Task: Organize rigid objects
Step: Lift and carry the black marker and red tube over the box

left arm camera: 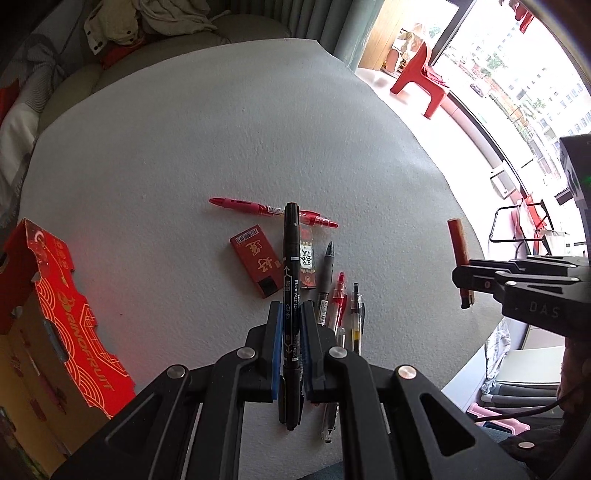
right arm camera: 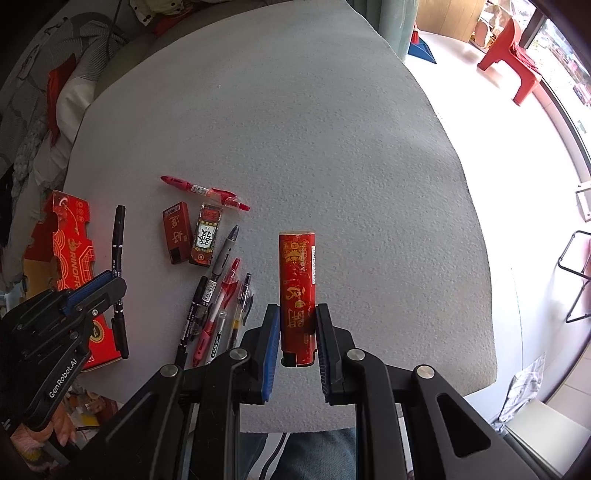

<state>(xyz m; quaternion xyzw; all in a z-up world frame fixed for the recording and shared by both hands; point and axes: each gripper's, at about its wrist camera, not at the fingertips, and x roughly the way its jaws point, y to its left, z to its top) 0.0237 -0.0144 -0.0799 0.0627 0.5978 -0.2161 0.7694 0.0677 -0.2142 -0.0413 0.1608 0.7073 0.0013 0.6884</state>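
Your left gripper (left arm camera: 291, 325) is clamped on a slim black marker (left arm camera: 290, 258), held above the pebbled grey table (left arm camera: 184, 155). Your right gripper (right arm camera: 297, 328) pinches a glossy red lighter (right arm camera: 297, 273), base hidden between the blue pads (right arm camera: 271, 332). Loose pens (right arm camera: 218, 306) lie nearby; the red cardboard box (left arm camera: 55, 288) is cut off at frame edge.

A home living room: a sofa (left arm camera: 155, 55) heaped with clothes (left arm camera: 147, 22) sits behind the grey counter (left arm camera: 221, 129), with curtains (left arm camera: 332, 33), a red plastic chair (left arm camera: 421, 81) and a balcony window (left arm camera: 517, 74) overlooking apartment blocks.
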